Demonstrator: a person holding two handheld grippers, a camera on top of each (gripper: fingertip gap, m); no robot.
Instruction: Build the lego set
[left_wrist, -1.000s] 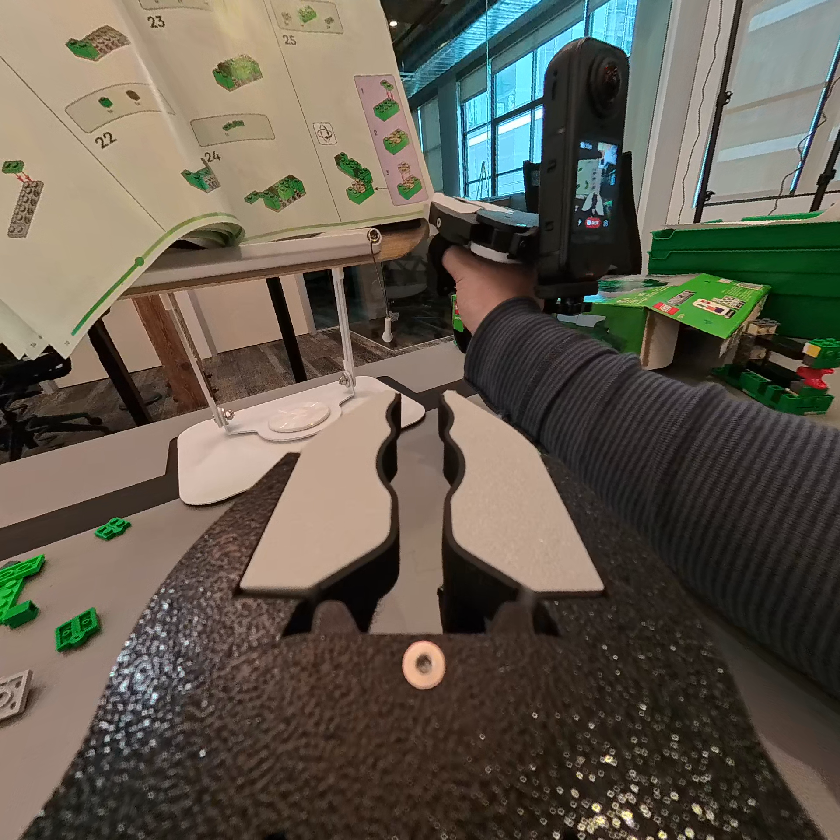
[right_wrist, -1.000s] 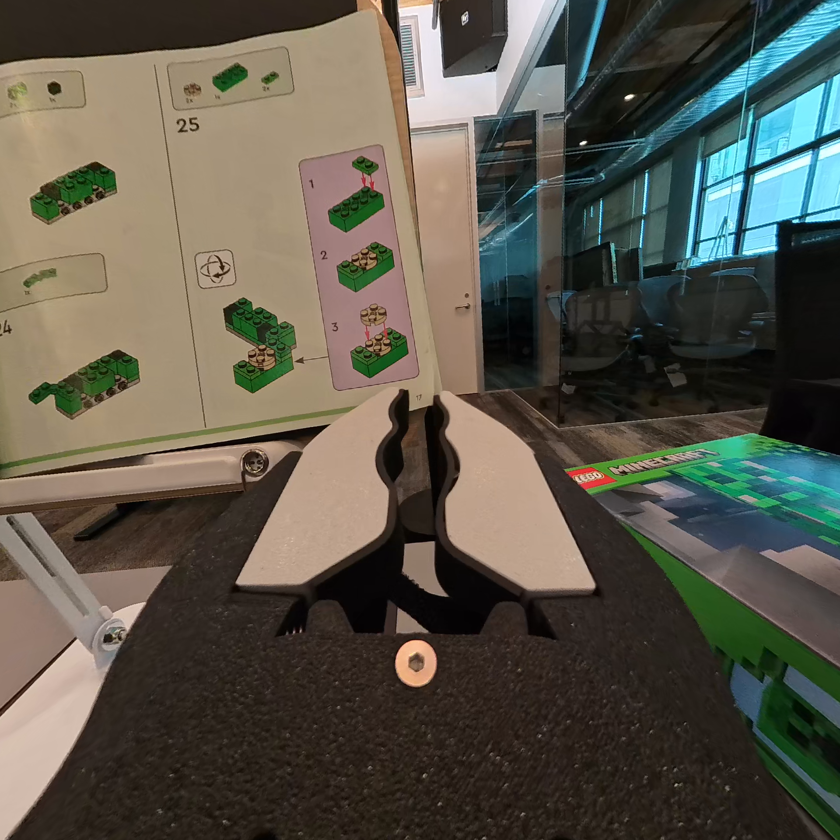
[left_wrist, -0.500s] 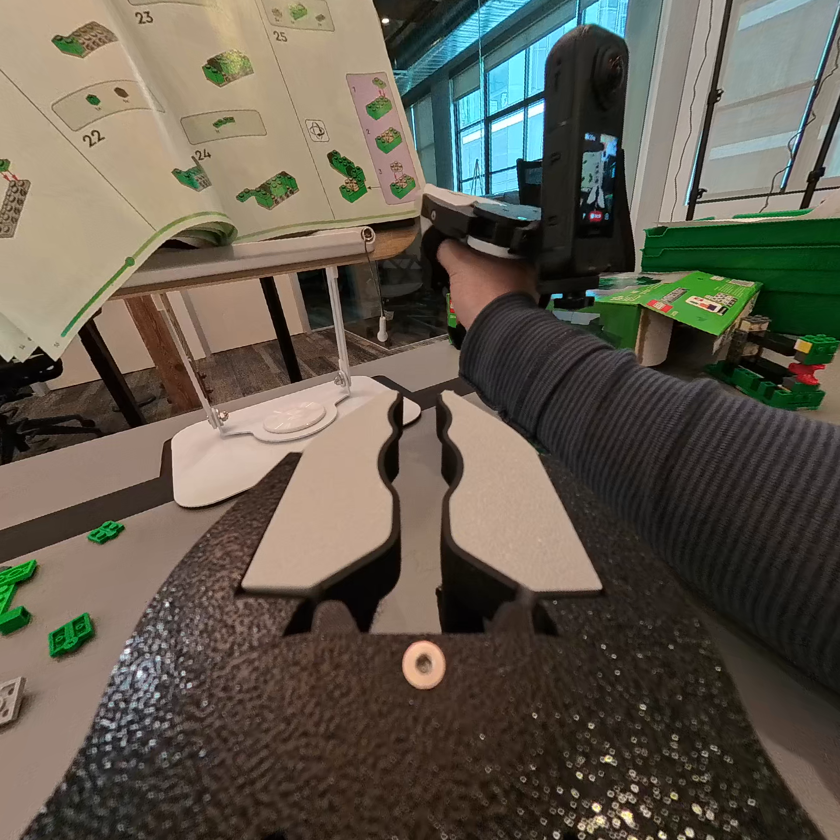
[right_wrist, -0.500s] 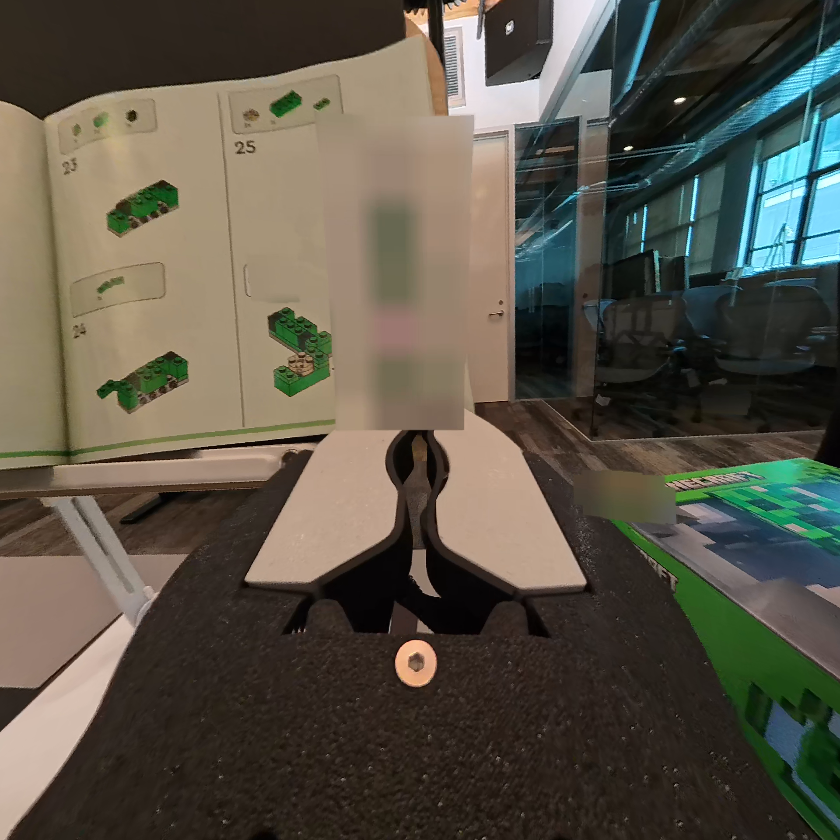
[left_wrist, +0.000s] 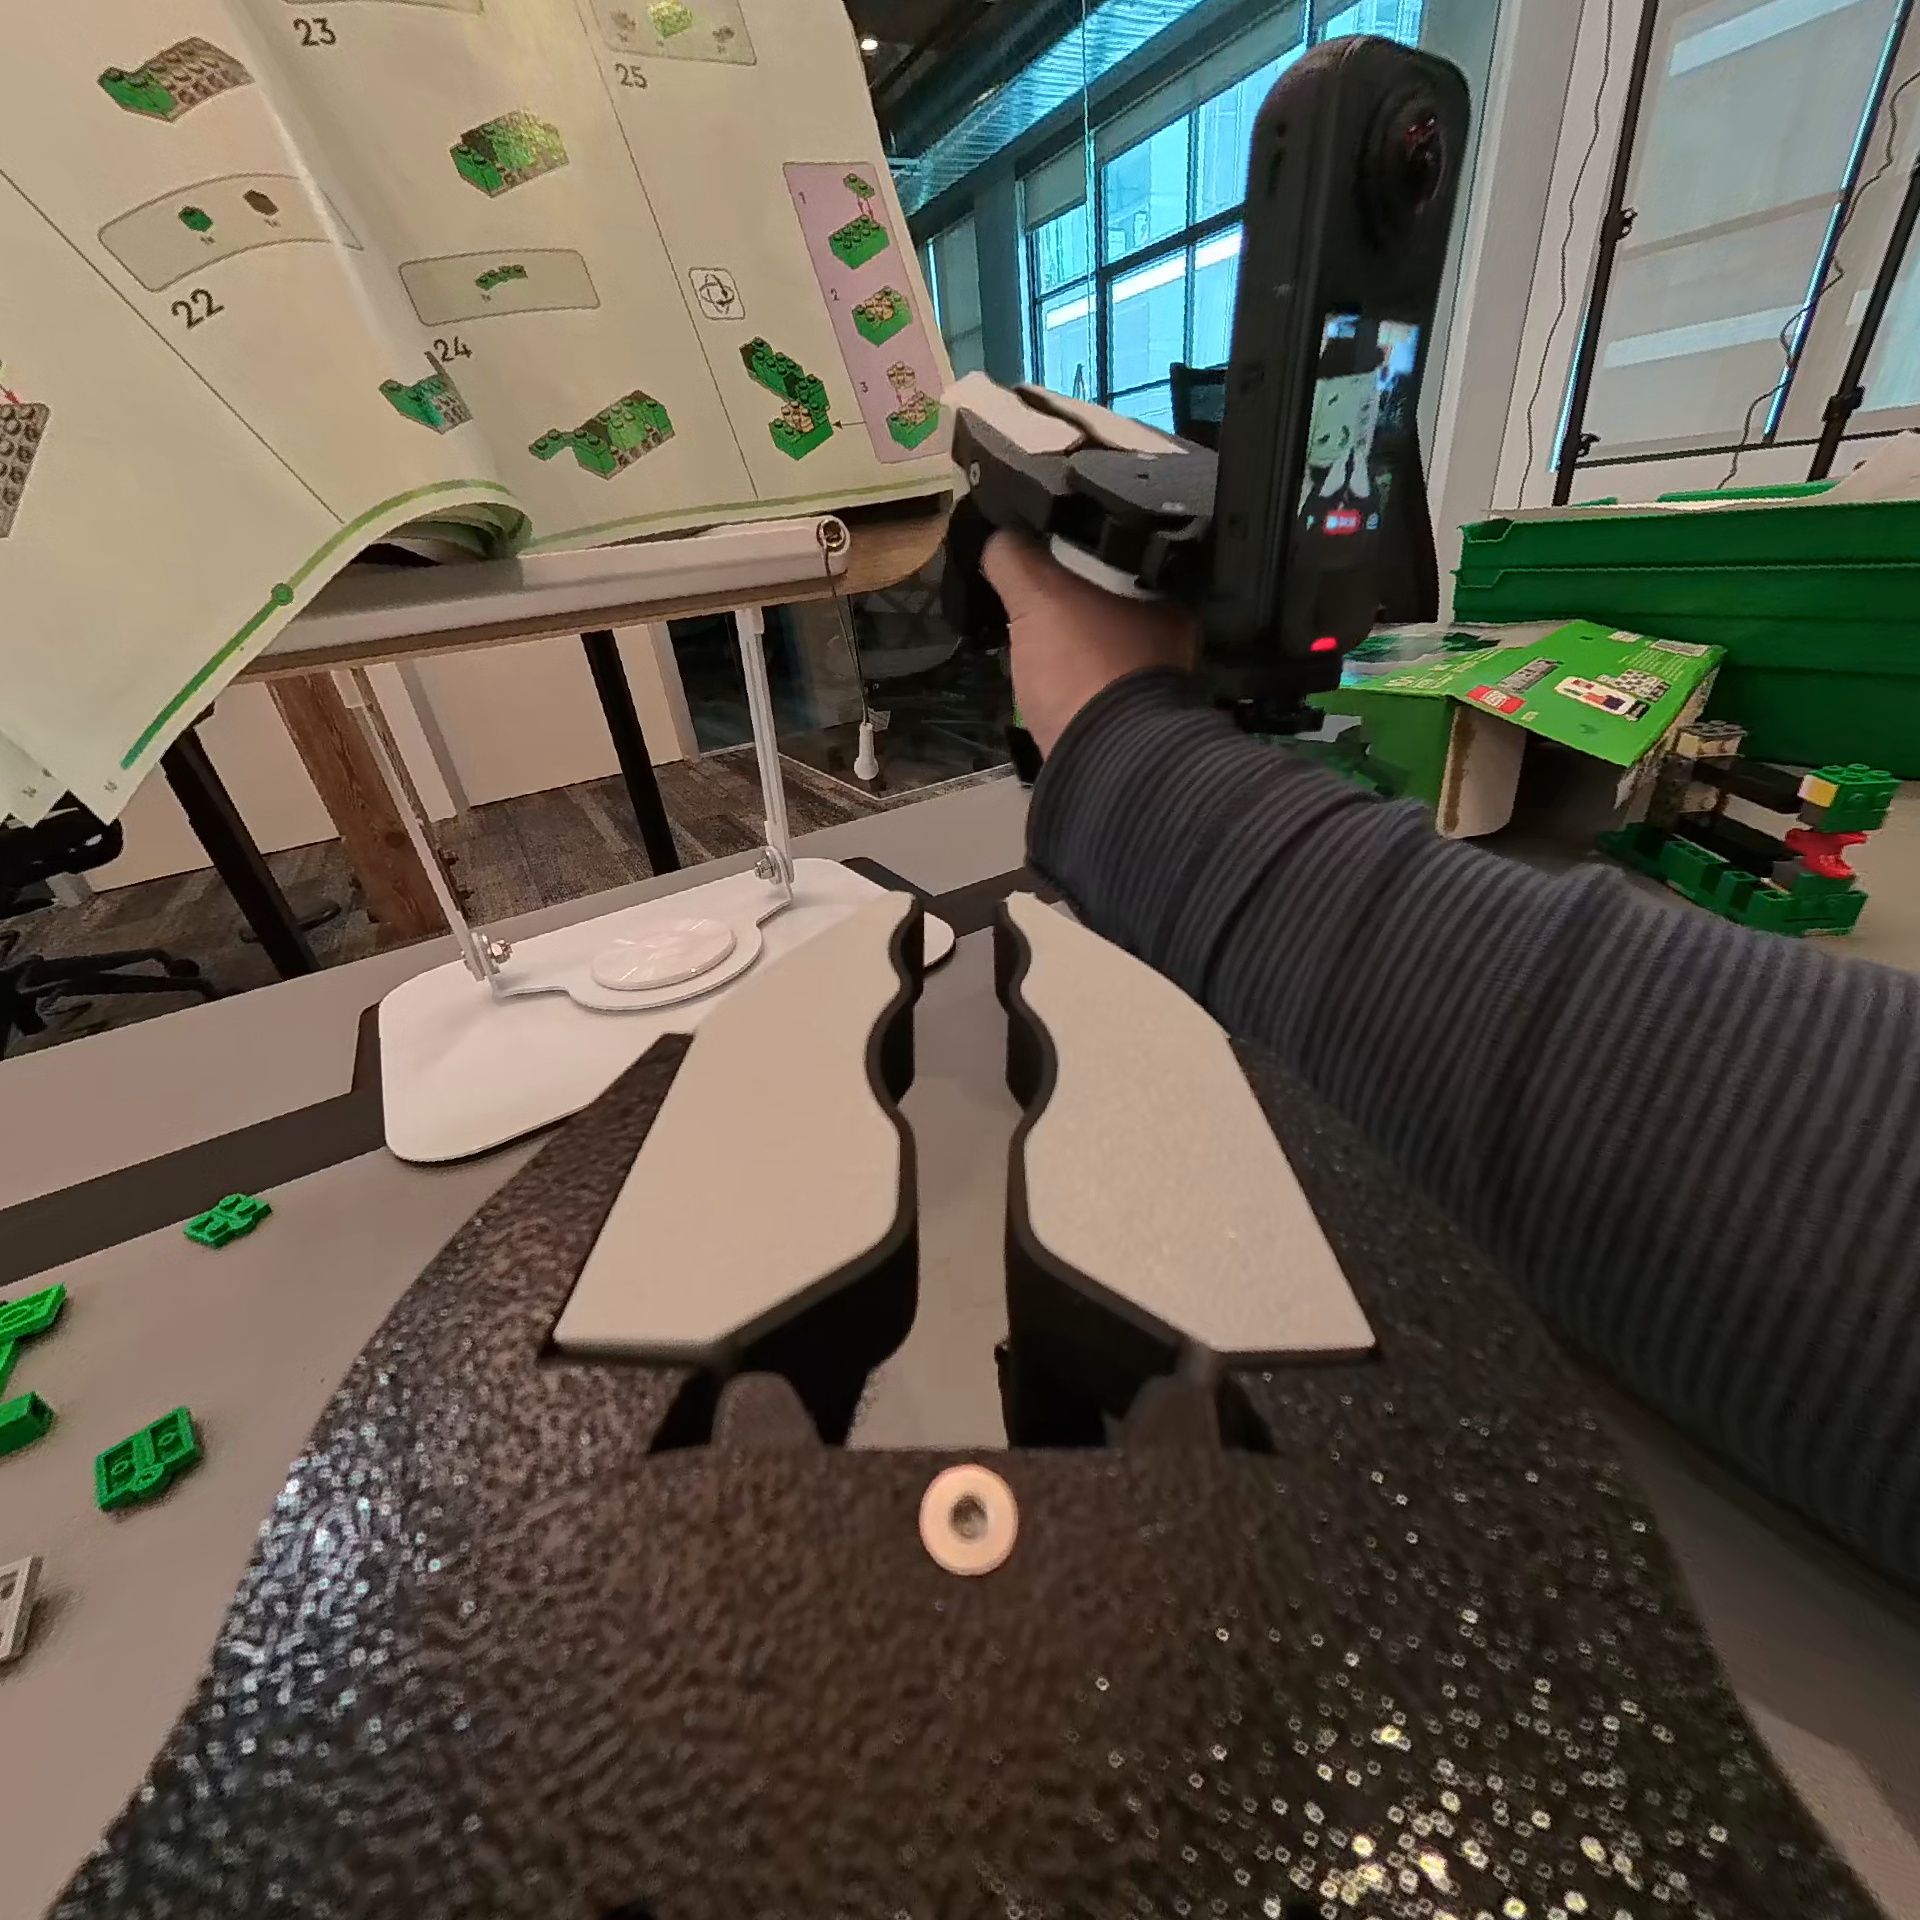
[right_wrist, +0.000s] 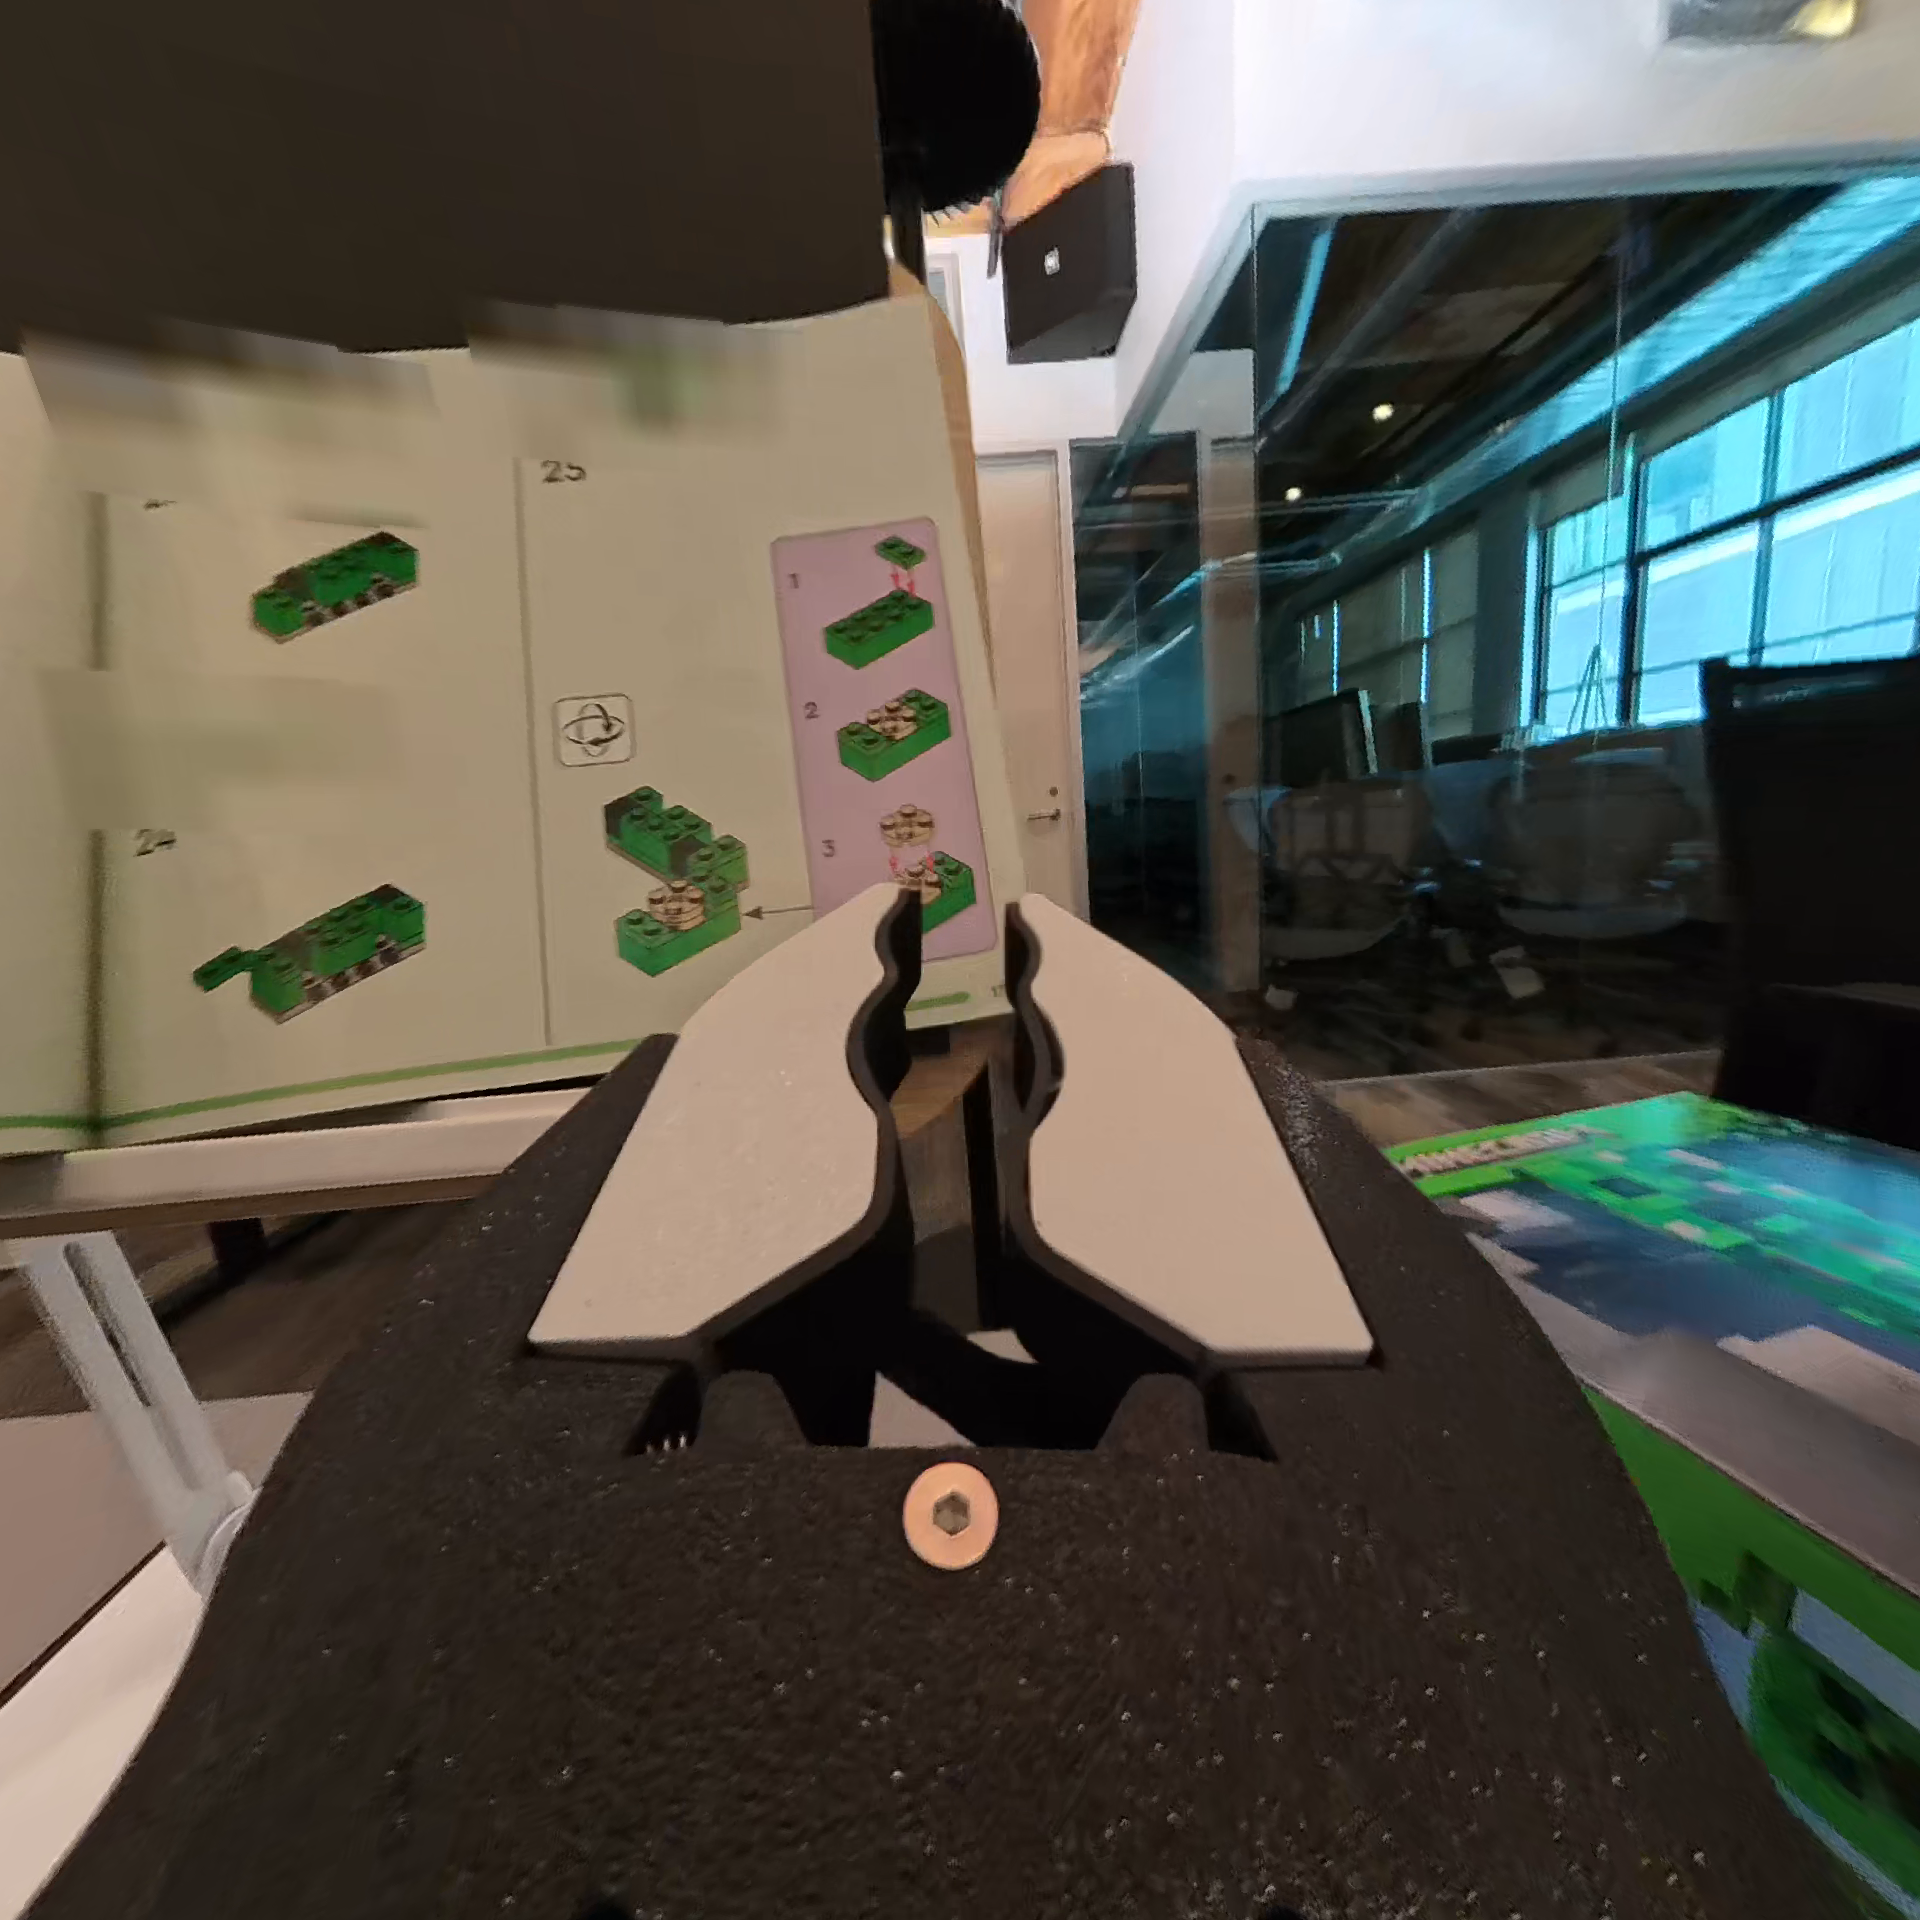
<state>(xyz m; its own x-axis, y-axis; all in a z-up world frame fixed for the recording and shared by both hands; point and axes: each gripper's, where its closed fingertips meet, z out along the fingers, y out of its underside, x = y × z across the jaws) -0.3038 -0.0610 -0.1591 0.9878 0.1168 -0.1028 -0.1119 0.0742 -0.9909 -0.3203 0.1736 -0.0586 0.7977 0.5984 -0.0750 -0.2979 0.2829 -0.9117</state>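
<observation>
The open instruction booklet (left_wrist: 416, 260) rests on a white stand (left_wrist: 499, 1070) at the back of the grey table (left_wrist: 260, 1351). My left gripper (left_wrist: 958, 914) hovers low over the table in front of the stand, jaws a narrow gap apart and empty. Small loose green pieces (left_wrist: 145, 1455) lie to its left. My right gripper (right_wrist: 961, 904) is raised at the lower right corner of the booklet page (right_wrist: 416, 779), jaws slightly apart, the page corner showing in the gap. It also shows in the left wrist view (left_wrist: 961, 400), its tips at the page corner.
A person's striped sleeve (left_wrist: 1455, 1039) crosses the right side above the table. The green set box (right_wrist: 1714, 1299) lies at the right, with a partly built green and black model (left_wrist: 1766, 831) and stacked green bins (left_wrist: 1714, 582) behind. A grey piece (left_wrist: 10, 1605) lies at the far left. Left tips to right tips: about 25 centimetres.
My right gripper has moved closer to the page's lower right corner, and its jaws, nearly shut half a second ago, have parted a little. My left gripper has barely moved.
</observation>
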